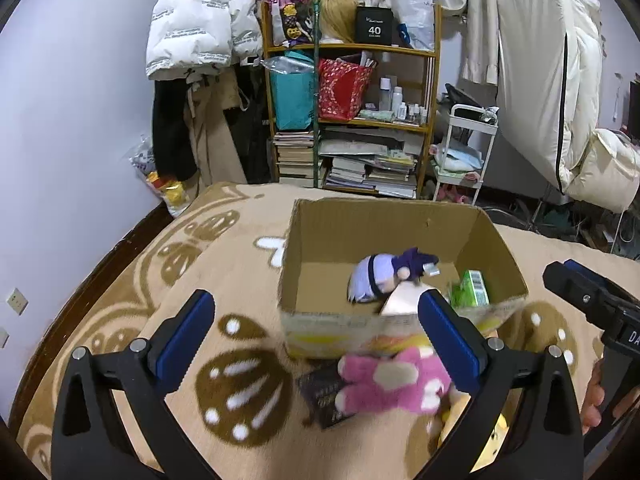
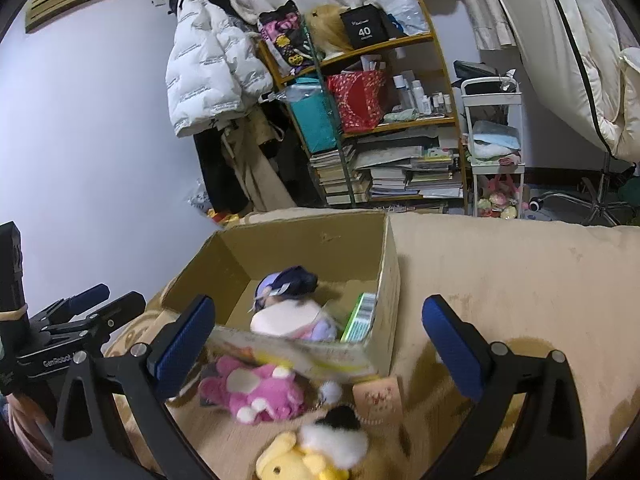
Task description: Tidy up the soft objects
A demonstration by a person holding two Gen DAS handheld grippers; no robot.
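**Soft toys and carton on patterned blanket**

Nearest: left gripper [image 1: 316,340], jaws spread wide, nothing between the pads; right gripper [image 2: 320,344], jaws likewise wide and empty. Each gripper shows at the edge of the other's view.

Item 1: yellow plush [image 2: 292,460] with a white-and-black fluffy part, lying on the tan blanket [image 2: 500,280] closest to the right gripper.

Item 2: pink plush [image 2: 256,394], lying on the blanket just in front of the carton's near wall, beside a dark flat packet [image 1: 324,396].

Item 3: small card tag [image 2: 378,398], beside the carton's near corner.

Item 4: cardboard box [image 1: 316,248], open-topped, upright on the blanket. Inside: a purple-haired doll [image 1: 380,276] lying toward the middle, and a green packet [image 1: 472,288] leaning against the right-hand wall.

Farthest: wooden shelf [image 1: 352,52] with bags, bottles and stacked books; white puffer jacket [image 1: 192,28] hanging to its left; small white trolley [image 1: 464,148] to its right.
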